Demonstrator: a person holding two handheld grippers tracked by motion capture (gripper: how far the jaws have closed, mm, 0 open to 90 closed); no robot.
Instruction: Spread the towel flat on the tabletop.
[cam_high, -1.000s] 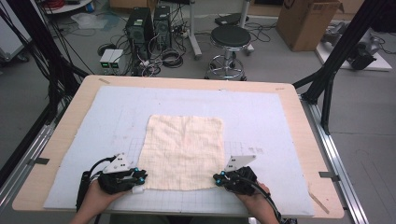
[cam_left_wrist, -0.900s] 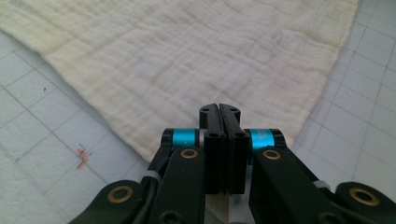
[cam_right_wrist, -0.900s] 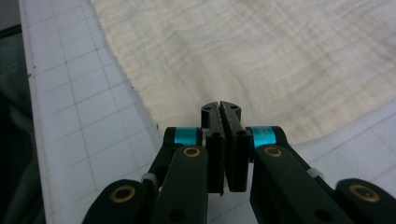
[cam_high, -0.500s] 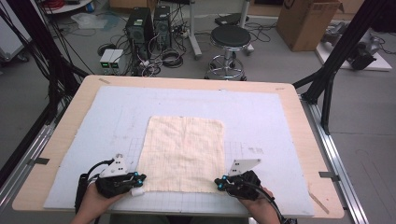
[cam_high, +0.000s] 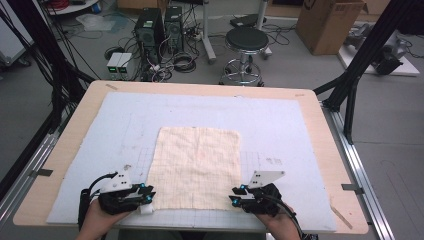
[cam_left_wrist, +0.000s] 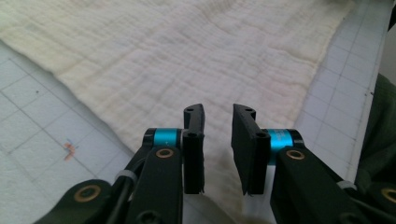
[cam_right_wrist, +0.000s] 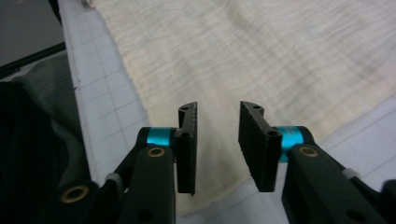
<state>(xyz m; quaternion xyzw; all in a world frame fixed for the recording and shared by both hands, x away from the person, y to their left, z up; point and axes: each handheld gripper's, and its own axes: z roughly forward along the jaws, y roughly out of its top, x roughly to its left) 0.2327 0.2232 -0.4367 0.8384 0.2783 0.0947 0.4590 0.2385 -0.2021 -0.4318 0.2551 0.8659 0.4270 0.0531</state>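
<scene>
The high view looks forward and down over the table (cam_high: 65, 150). Both gripper views sit close above the same cream cloth (cam_high: 195, 167), facing along their jaws.

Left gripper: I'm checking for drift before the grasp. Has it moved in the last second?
Yes. The left gripper has slid toward the table's near edge, along the cloth.

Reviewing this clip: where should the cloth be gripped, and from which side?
Probably by its two near corners, coming in from the person's edge of the table. The cloth lies flat, so only edges and corners give the jaws a lip to pinch. The left gripper and right gripper stand open at those corners.
</scene>
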